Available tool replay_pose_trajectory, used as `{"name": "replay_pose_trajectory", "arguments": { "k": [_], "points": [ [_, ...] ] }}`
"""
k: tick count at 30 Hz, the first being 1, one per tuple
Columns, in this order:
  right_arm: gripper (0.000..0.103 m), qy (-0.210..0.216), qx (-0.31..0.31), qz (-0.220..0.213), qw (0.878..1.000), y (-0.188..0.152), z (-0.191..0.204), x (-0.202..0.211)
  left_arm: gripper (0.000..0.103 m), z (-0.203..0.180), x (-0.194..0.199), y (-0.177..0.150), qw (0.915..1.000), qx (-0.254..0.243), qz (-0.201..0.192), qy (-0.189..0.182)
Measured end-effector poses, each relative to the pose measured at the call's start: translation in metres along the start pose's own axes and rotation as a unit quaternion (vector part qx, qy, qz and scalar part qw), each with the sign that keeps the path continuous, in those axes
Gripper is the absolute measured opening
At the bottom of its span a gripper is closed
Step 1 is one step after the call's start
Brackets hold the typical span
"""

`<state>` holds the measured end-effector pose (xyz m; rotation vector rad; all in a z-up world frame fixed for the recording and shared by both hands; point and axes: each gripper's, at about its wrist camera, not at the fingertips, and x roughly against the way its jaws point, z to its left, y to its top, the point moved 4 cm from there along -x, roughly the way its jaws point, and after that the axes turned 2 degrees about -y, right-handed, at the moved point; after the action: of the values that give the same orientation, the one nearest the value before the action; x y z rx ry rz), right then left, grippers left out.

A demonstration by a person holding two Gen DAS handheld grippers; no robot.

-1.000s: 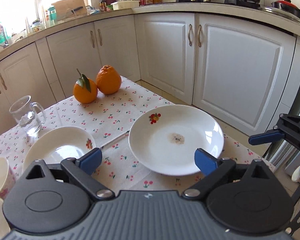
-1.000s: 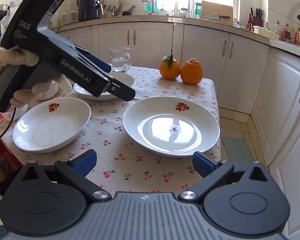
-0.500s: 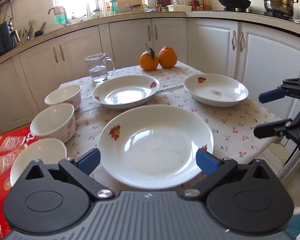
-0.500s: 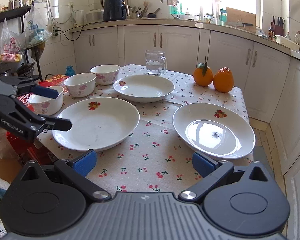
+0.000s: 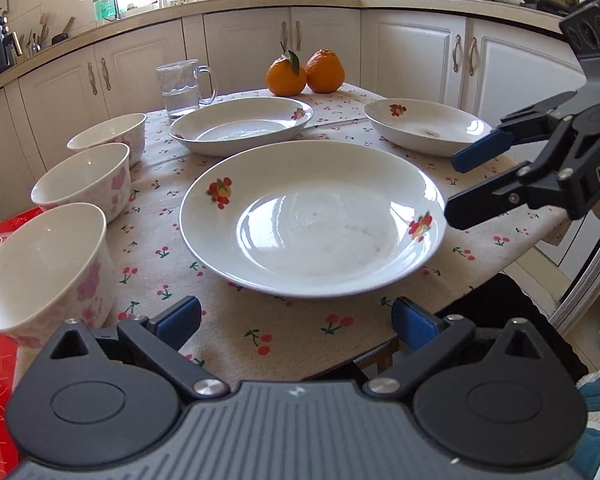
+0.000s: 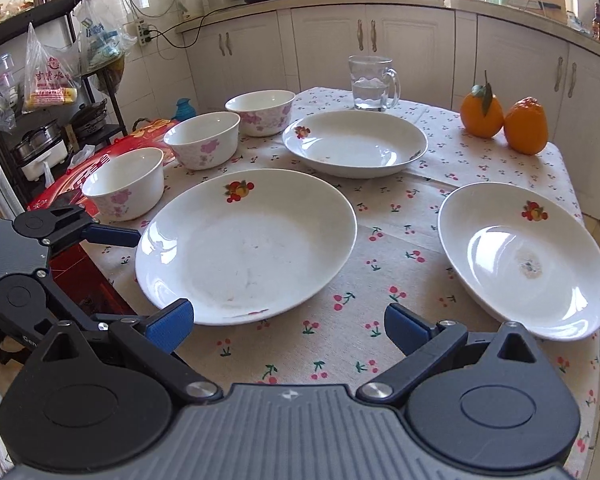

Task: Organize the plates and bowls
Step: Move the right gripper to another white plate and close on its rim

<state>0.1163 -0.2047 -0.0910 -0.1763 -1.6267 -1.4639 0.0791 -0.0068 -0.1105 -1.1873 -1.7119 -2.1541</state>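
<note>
Both claws, left claw (image 5: 296,318) and right claw (image 6: 288,324), were held released; nearest plate (image 5: 312,220) could be chipped if clamped off-centre.

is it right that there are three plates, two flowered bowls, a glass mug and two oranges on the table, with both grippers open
Not quite: there are three flowered bowls, not two, lined up along the table's left side in the right wrist view. The three plates, glass mug, two oranges and open left gripper and right gripper are right.
</note>
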Motion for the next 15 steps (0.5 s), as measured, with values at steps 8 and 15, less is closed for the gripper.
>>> {"name": "replay_pose_trajectory", "arguments": {
  "k": [8,15],
  "points": [
    [0.098,0.040,-0.005,0.041,0.998,0.015,-0.002,-0.040,0.101,0.005,-0.008,0.002,0.9995,0.014,0.000,-0.030],
    [0.088,0.067,0.000,0.063,0.996,0.030,-0.010,-0.066,0.101,0.007,-0.009,0.004,0.9992,0.011,0.003,-0.038]
  ]
}}
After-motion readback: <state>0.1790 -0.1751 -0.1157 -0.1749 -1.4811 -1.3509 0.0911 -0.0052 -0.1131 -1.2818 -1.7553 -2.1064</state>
